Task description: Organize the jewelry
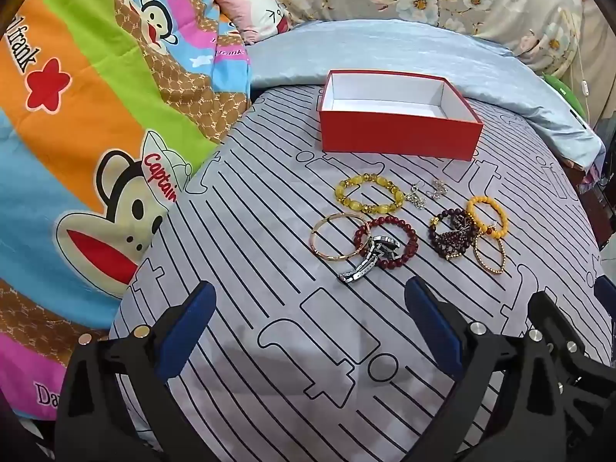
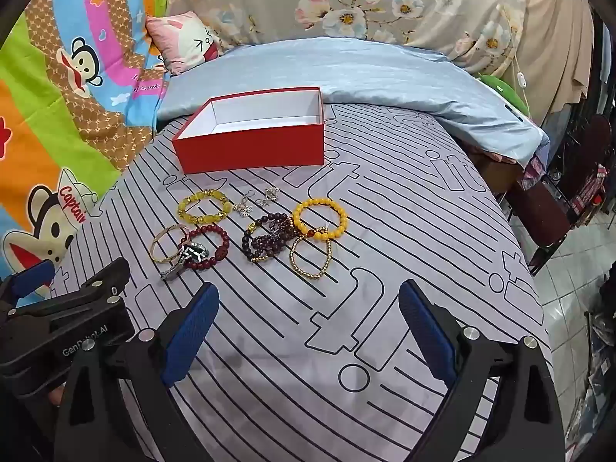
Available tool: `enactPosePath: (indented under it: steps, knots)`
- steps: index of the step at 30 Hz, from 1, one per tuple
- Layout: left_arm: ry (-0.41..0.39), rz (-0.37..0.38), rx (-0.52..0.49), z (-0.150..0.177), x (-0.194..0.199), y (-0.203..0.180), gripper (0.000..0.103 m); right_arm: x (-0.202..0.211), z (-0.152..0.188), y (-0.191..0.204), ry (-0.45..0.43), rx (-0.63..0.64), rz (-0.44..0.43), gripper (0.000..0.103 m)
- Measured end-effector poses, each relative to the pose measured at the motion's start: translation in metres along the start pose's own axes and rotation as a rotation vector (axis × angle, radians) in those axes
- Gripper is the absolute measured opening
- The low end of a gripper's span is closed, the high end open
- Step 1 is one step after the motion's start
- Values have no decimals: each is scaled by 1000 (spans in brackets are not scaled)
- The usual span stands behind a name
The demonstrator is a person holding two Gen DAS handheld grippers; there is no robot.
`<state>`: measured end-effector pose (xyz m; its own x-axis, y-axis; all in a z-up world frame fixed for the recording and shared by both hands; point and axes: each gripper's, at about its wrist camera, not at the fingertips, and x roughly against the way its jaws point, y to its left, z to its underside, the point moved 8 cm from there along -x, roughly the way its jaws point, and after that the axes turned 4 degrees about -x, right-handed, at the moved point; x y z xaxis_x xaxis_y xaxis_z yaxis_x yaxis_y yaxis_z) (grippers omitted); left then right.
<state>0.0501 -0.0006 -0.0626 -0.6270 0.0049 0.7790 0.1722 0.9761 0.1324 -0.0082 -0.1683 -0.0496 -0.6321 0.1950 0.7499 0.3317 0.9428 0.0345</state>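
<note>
Both the left gripper (image 1: 308, 331) and right gripper (image 2: 308, 331) hang wide open and empty above the bed (image 1: 269, 346), nothing between them and the bracelets (image 1: 369, 194) before the red box (image 1: 400, 136).

Box (image 1: 398, 136) behind bracelets (image 1: 369, 194); earrings (image 1: 427, 192) btwn, all on bedsheet (image 1: 269, 346).

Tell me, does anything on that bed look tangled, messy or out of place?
Somewhat. The silver watch lies across the dark red bead bracelet, and the dark garnet beads sit bunched against the orange bracelet. The red box is empty. Nothing looks broken.
</note>
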Motion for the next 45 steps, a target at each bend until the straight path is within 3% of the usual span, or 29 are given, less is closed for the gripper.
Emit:
enactPosePath:
  steps: [5, 45]
  knots:
    - [-3, -39, -43, -3, 3, 1, 96, 0, 1, 3, -6, 7, 6, 93]
    - [8, -34, -17, 2, -10, 6, 96, -9, 0, 0, 11, 11, 34, 93]
